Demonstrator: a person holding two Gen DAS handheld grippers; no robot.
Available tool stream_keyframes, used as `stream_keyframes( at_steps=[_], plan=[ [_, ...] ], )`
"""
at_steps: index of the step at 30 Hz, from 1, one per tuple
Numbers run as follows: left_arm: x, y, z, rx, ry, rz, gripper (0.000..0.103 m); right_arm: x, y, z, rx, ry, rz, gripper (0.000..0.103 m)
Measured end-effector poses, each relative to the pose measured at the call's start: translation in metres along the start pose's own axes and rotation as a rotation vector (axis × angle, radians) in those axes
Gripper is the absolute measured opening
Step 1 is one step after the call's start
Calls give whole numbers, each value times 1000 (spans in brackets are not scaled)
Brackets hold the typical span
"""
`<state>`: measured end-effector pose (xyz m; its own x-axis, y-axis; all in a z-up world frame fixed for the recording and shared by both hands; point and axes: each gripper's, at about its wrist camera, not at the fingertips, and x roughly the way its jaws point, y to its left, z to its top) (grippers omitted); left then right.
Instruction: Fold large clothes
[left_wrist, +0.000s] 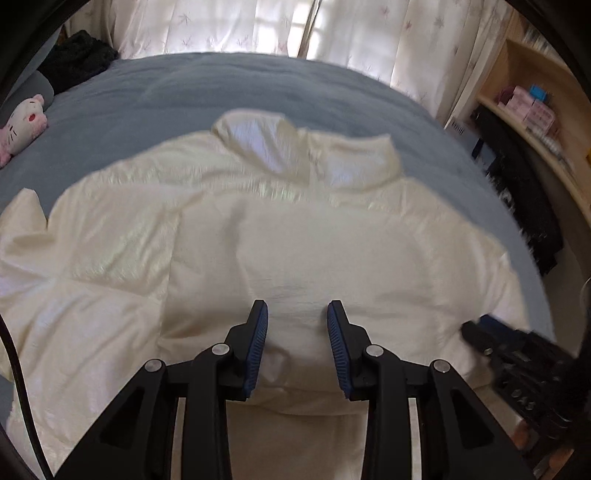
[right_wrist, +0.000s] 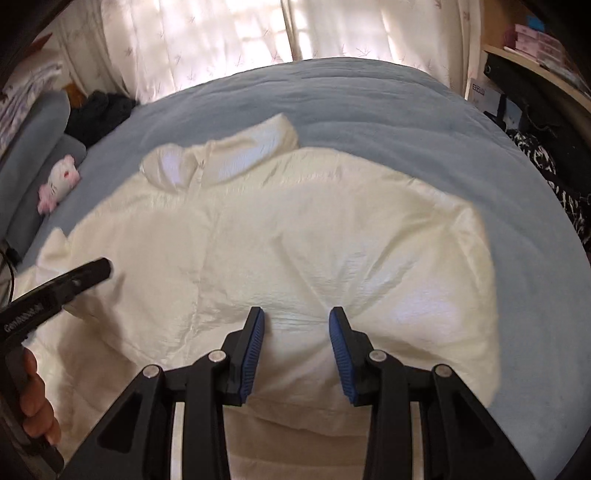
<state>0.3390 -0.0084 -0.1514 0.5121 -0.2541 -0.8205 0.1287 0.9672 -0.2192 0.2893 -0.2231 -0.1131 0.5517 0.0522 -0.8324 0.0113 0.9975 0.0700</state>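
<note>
**A:** Where is the jacket?

**B:** The cream padded jacket (left_wrist: 229, 251) lies spread over the blue-grey bedspread (left_wrist: 177, 99), taking up most of the near half of the bed. Its collar (left_wrist: 295, 147) points toward the curtains (left_wrist: 229, 22) at the far side. In the right wrist view one side of it is turned over onto the body, leaving a straight edge on the right.

**A:** And the left gripper?

**B:** The left gripper (left_wrist: 297, 308) hangs over the near hem, pointing steeply down. Its jaws stand apart with a clear gap, and the blue pads (left_wrist: 258, 343) press on nothing. Only fabric shows below them.

**A:** The right one?

**B:** Much the same. The right gripper (right_wrist: 297, 314) is above the near part of the jacket, jaws apart, nothing pinched between them. Whether the tips brush the cloth I cannot tell.

**A:** Do the two see each other?

**B:** Yes. The right wrist view catches the left gripper at its left edge, with a hand (right_wrist: 35, 398) around its handle. The left wrist view shows the right one blurred at its right edge.

**A:** Anything else on the bed?

**B:** A pink and white plush toy (left_wrist: 22, 127) rests near the far left, beside a grey pillow (right_wrist: 33, 155). A dark bundle of cloth (left_wrist: 79, 59) sits in the far left corner. Wooden shelves (left_wrist: 535, 110) with small boxes stand to the right of the bed.
</note>
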Motion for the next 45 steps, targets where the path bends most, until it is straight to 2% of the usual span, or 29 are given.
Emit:
stream_keyframes(
  at_steps=[2,5,8,11,14,16,20,24,28,32,39,45],
  plan=[
    [11,1,-5,28,11,35,31,1,-2,-7,-26,-17,-19,34],
    [14,12,-4,14,12,24,31,-6,-24,-12,7,-46,-72,33],
    [12,19,-2,-6,19,10,31,-11,-54,-17,106,-47,-43,31],
    [4,16,-2,10,12,46,31,-18,-58,-19,134,-46,-35,31],
    [-14,11,-6,37,-1,84,32,-33,-49,-23,142,-52,-71,32],
    [-33,7,-11,56,-26,96,31,-46,-40,-28,160,-54,-64,32],
    [-79,1,-30,88,-88,114,34,-82,-19,-45,172,-97,-11,33],
    [-128,-2,-63,97,-129,147,48,-116,4,-68,172,-129,34,34],
    [-170,3,-96,87,-139,156,49,-137,20,-93,204,-108,118,34],
    [-196,10,-119,80,-125,151,49,-149,39,-116,206,-76,156,34],
    [-237,29,-152,63,-168,159,53,-169,77,-141,167,-68,188,34],
    [-256,57,-161,-2,-183,157,57,-180,99,-151,115,-75,172,42]
  ],
)
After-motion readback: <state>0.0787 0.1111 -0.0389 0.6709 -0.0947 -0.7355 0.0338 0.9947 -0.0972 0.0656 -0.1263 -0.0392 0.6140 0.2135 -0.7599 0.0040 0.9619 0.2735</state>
